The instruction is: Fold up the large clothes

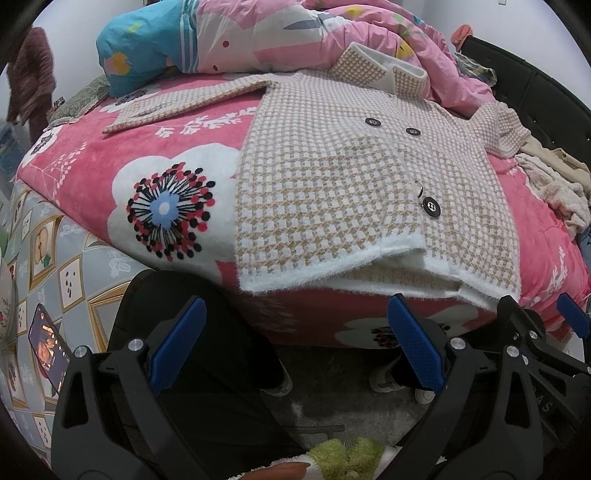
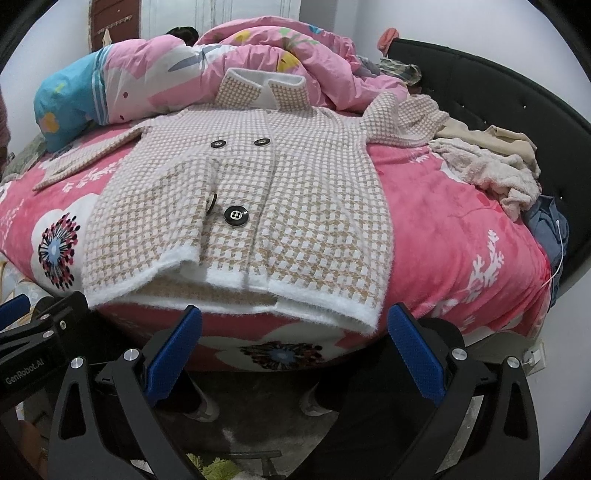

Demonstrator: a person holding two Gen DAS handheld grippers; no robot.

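a houndstooth knit coat lies front side up on the pink floral blanket that covers the bed, its white fuzzy hem at the near edge of the bed and its collar toward the far side, resting against a heaped pink quilt. one sleeve stretches flat toward the left side of the bed; the other sleeve lies bunched near the far right, beside a pile of pale fleece clothing along the black headboard. four dark buttons show on the coat front, the nearest large button just above the hem. at the hem the front panels lift slightly, exposing the inner layer beneath.

the left gripper hovers off the near edge of the bed, below the hem and apart from it; its blue-padded fingers are spread wide and grasp nothing. the right gripper hovers likewise off the near edge, just beneath the hem, its blue-padded fingers released and empty. each gripper appears at the margin of the other's view. below both, the person's dark trousers and pale shoes stand on a grey floor. a phone with a lit screen lies on a patterned cover at the left, below the blanket's edge.
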